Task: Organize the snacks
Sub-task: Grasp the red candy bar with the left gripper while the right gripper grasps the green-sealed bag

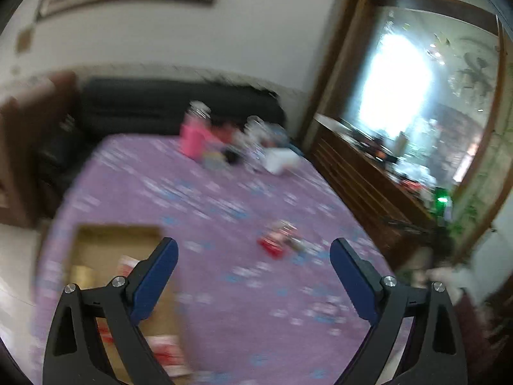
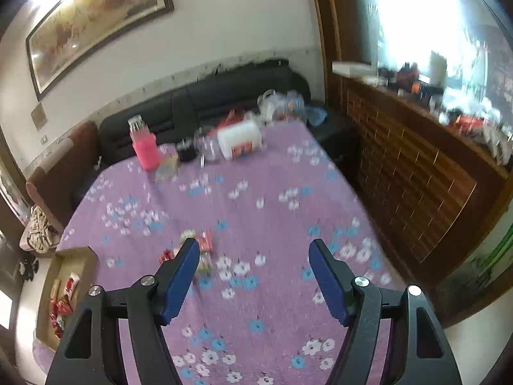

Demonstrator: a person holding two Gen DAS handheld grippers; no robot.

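Left gripper [image 1: 253, 250] jaws apart, empty; snack packets [image 1: 279, 240] just ahead between fingers, cardboard box [image 1: 105, 256] beneath left finger. Right gripper [image 2: 255, 250] jaws apart, empty; packets beside left finger.

No readable text, brand or number in either view. Snack packets [image 2: 202, 250] on the tablecloth [image 2: 256, 192] carry red print, too blurred to read. Packets in the cardboard box [image 2: 75, 256] show red and white faces, lettering too small. White jug [image 2: 239, 141] at the far end has an orange-red label, characters not legible. Left wrist view is motion-blurred throughout; the packet [image 1: 279, 240] there shows only red and white patches.
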